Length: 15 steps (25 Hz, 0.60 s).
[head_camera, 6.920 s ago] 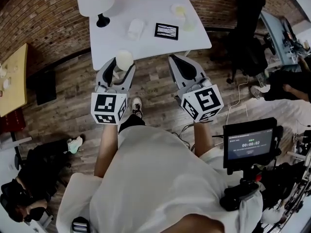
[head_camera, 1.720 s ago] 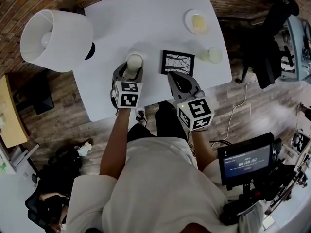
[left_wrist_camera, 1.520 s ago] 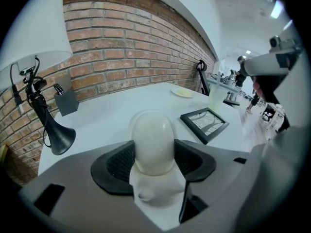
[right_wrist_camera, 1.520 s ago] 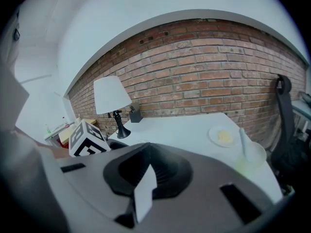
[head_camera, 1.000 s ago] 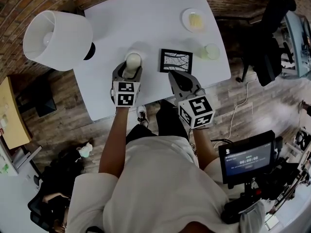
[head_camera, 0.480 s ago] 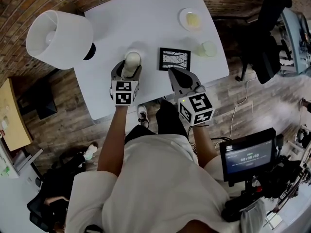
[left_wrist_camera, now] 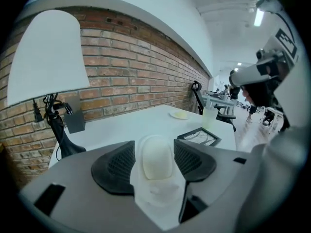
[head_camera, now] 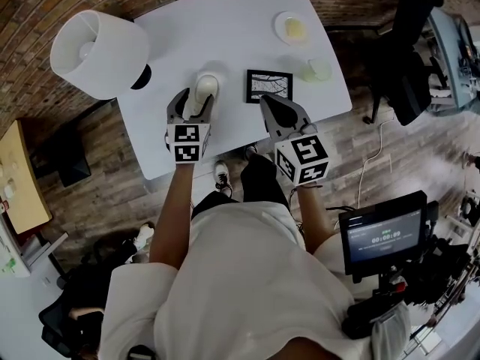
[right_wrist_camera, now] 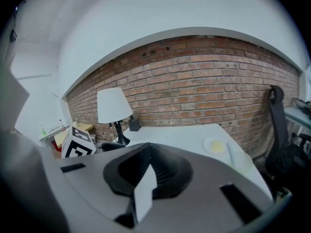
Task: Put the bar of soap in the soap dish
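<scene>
Left tongs (head_camera: 193,100): jaws closing, ribbed black pads on either side of the bar of soap (left_wrist_camera: 156,157), which is held over the near half of the table (head_camera: 225,28). Right tongs (head_camera: 273,107): jaws together, nothing in them, tip over the table's near edge.

Soap: cream-white, rounded oval, smooth matte face, standing on end between the pads.

Room to move: from the soap, bare white tabletop runs from 11 to 1 o'clock. Soap dish (head_camera: 292,28) is at 1 o'clock, well apart, close to the far right corner. Picture frame (head_camera: 270,85) is at 3 o'clock from the soap, just beyond the right tongs' tip. Cup (head_camera: 317,70) is at 5 o'clock from the dish, near the right edge. Lamp (head_camera: 97,51) is at 10 o'clock, its shade hanging out past the left edge.

Materials: table flat white with rounded corners. Dish round, white, pale yellow centre. Frame square, black. Cup pale, translucent. Lamp has a white shade and a black base.
</scene>
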Available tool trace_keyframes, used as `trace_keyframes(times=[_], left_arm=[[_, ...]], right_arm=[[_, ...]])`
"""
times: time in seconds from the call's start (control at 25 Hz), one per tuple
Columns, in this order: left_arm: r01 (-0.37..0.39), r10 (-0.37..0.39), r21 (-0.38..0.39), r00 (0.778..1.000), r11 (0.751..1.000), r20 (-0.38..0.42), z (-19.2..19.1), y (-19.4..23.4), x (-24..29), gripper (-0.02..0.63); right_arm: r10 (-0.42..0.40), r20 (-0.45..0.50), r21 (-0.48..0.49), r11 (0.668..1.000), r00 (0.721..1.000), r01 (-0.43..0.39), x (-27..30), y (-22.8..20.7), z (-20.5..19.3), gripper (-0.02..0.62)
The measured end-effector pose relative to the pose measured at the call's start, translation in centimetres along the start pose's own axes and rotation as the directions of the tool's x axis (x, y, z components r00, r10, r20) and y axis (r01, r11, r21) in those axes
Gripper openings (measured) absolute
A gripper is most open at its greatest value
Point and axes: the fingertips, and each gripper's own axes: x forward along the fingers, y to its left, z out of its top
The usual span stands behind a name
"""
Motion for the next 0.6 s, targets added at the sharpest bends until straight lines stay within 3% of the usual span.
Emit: trace_keyframes(times=[0.16,0.36,0.6], left_arm=[[0.009,-0.010,0.042,1.000,0.999,0.025,1.6,-0.4,-2.2,0.232],[0.012,-0.014,0.148,1.000,0.989,0.015,1.9,-1.6,-3.7,0.146],[0.058,-0.069,0.136,0.994,0.989,0.079,4.4,-3.4,-6.2,0.036]], right_arm=[[-0.006,0.027,-0.013,1.000,1.000,0.006,-1.3,1.2,0.9,0.005],[-0.012,0.049,-0.026,1.000,0.999,0.013,-2.4,1.9,1.4,0.005],[-0.027,0.086,-0.042,0.999,0.996,0.031,-4.1,2.2,2.8,0.005]])
